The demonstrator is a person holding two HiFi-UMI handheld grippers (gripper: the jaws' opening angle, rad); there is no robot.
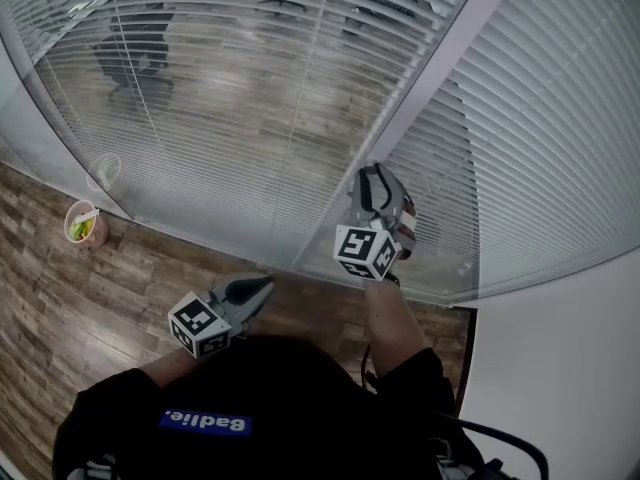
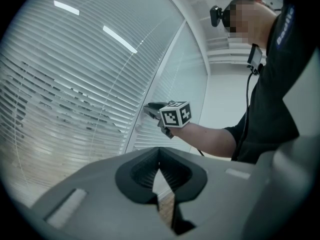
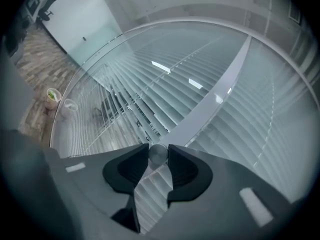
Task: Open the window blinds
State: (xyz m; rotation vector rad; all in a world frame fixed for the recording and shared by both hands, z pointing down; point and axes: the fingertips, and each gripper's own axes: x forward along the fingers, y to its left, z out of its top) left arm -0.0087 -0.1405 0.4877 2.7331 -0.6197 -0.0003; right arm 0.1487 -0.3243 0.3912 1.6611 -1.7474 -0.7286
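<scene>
White slatted blinds (image 1: 250, 98) hang behind glass on both sides of a pale upright frame post (image 1: 400, 118). My right gripper (image 1: 373, 175) reaches level to the blinds just right of that post. In the right gripper view its jaw tips (image 3: 158, 155) are shut on a small round grey tilt wand (image 3: 158, 153), seen end-on, with slats (image 3: 165, 94) beyond. My left gripper (image 1: 262, 285) hangs lower and to the left, shut with nothing in it. In the left gripper view its jaws (image 2: 160, 168) meet, and the right gripper (image 2: 150, 107) shows at the blinds (image 2: 75, 94).
A paper cup with green contents (image 1: 83, 223) and a clear cup (image 1: 103, 171) stand on the wood floor at the glass's foot, left. A white wall (image 1: 560, 368) closes the right side. An office chair (image 1: 135, 53) shows beyond the glass.
</scene>
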